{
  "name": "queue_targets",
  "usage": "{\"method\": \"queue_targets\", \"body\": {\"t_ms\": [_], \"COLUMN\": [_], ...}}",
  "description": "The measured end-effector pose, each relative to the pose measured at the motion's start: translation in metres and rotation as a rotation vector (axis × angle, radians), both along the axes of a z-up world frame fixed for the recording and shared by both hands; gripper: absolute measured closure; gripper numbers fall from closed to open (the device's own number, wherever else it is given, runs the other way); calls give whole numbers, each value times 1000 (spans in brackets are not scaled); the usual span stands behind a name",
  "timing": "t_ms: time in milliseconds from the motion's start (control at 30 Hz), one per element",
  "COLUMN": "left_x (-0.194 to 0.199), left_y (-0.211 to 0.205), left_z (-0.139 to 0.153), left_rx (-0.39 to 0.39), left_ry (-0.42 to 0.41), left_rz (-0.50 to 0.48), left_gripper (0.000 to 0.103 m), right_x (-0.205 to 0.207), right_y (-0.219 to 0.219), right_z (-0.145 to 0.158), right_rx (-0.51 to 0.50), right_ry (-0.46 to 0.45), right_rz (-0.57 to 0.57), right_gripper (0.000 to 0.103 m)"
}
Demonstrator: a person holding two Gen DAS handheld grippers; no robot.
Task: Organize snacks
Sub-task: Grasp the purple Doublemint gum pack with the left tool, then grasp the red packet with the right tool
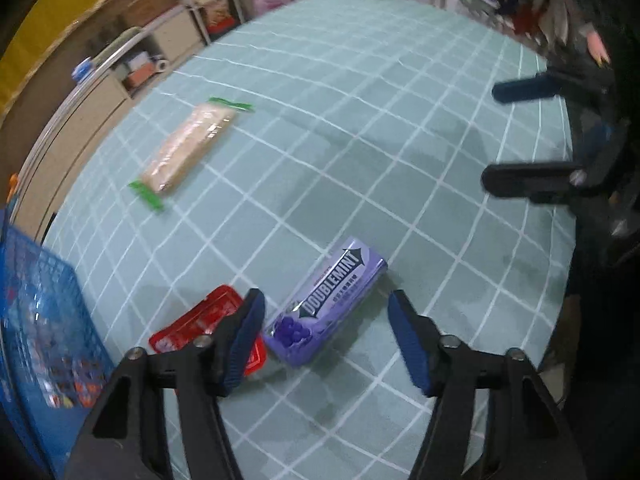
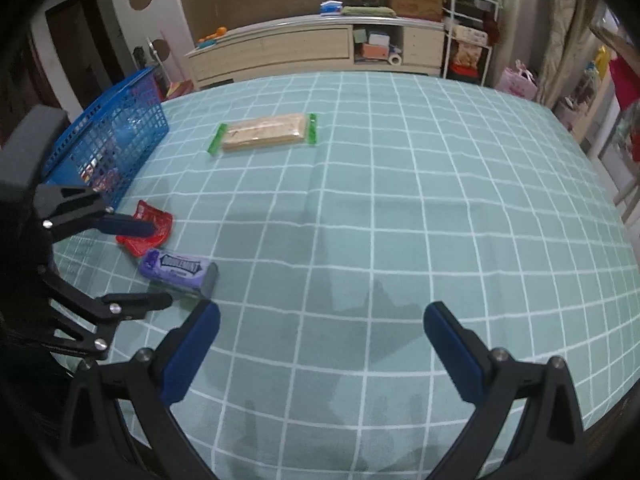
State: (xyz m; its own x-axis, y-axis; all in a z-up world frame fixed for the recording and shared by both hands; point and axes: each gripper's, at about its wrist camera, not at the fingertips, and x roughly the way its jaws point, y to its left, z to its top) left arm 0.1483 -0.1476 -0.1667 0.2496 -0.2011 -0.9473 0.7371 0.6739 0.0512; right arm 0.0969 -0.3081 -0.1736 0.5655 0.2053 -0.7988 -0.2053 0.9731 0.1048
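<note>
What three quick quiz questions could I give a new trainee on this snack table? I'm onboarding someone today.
1. True or false: the left hand-held gripper is shut on the purple Doublemint box.
2. Which snack lies nearest the blue basket: A) red packet, B) green-ended cracker pack?
3. Fill in: the right hand-held gripper holds ____.

Key: 1 false, it is open around the box; 2 A; 3 nothing.

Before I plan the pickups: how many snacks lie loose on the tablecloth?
3: purple Doublemint pack between the left gripper fingers, red packet beside it, wafer pack farther off. The basket may hide more.
</note>
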Motion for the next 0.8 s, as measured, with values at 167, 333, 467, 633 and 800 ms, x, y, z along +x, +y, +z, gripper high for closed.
{"method": "queue_targets", "body": {"t_ms": [167,333,467,633,800], "left_x": [9,18,21,9,-19], "left_y": [-5,-8,-4,4,22], "left_z": [-10,-20,-21,-18,0], "left_rx": [25,15,-13,-32,-111], "left_ry": [51,128,138,55,-40], "left_rz": [-43,-38,-1,95,242], "left_gripper": [60,61,67,74,74], "right_x": [-3,-1,-3,-1,-4], "right_y": [-8,-5,-3,-1,11], "right_z": [6,3,3,0,-2], "right_rx": [47,49,39,24,15], "right_ry": [-32,-21,-31,-20,-29], "right_rz": [-18,-10,-5,-2,52], "right_gripper": [0,0,0,0,0]}}
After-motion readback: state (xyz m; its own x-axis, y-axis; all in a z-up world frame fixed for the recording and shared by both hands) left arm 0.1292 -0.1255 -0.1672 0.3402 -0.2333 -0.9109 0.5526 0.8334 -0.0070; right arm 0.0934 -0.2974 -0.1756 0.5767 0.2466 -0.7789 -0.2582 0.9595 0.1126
